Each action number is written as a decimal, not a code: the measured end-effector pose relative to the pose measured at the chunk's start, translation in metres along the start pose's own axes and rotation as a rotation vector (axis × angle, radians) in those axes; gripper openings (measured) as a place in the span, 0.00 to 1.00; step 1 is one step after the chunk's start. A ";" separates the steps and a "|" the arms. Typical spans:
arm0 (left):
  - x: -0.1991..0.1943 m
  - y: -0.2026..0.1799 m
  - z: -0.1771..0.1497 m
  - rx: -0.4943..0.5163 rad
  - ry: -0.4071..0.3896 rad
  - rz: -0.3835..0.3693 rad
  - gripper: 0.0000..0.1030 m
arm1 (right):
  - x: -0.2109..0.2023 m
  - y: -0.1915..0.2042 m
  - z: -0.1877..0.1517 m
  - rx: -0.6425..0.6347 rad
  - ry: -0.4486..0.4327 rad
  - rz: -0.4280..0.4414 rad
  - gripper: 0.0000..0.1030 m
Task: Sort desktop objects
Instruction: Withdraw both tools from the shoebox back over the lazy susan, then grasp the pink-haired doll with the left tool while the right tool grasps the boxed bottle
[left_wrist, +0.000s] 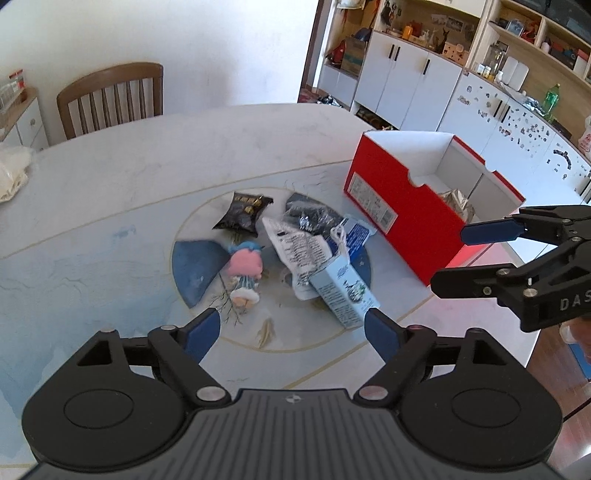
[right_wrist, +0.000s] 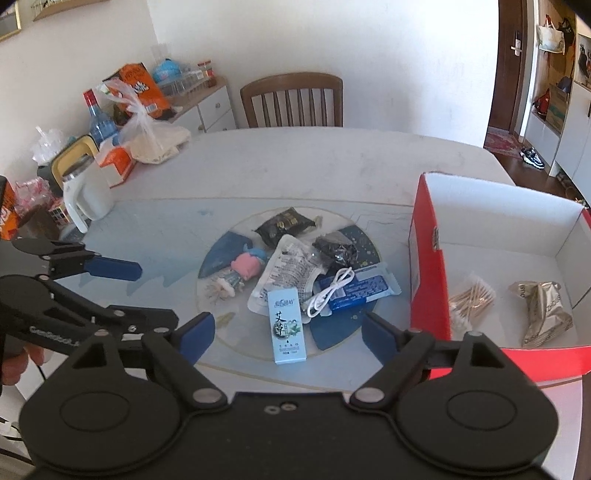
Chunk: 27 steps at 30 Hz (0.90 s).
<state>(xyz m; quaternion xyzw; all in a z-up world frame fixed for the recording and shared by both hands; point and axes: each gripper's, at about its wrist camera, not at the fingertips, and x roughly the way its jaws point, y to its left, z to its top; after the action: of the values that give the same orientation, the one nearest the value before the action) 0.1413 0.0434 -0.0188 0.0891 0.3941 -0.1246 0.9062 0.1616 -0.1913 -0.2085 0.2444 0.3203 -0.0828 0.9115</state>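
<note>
Bright daylight, soft shadows, fisheye-warped edges

Red box (right_wrist: 428, 266) walls the clutter's right; near side open.

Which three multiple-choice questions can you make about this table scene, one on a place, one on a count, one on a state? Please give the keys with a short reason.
1. Where do the cotton swabs lie?
A. inside the red box
B. beside the doll
C. on the chair

2. How many things lie in the red box?
A. none
B. two
C. five

3. How is the right tool?
A. shut on the white cable
B. shut on the light blue carton
C. open, holding nothing

Keys: 1 A, the swabs rest on the box floor. 2 B, swabs and a crumpled foil packet. 3 C, the fingers are spread apart over the table.
</note>
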 end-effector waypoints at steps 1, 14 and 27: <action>0.002 0.003 -0.002 -0.001 0.002 0.002 0.85 | 0.004 0.001 0.000 0.000 0.002 -0.006 0.85; 0.034 0.035 0.001 -0.014 -0.023 0.027 0.85 | 0.038 0.012 -0.005 -0.027 0.047 -0.046 0.84; 0.084 0.047 0.016 -0.014 0.001 0.033 0.85 | 0.066 0.018 -0.009 -0.043 0.083 -0.083 0.78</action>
<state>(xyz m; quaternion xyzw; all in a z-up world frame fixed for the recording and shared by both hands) 0.2219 0.0714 -0.0664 0.0892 0.3938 -0.1066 0.9086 0.2139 -0.1703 -0.2489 0.2145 0.3691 -0.1035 0.8983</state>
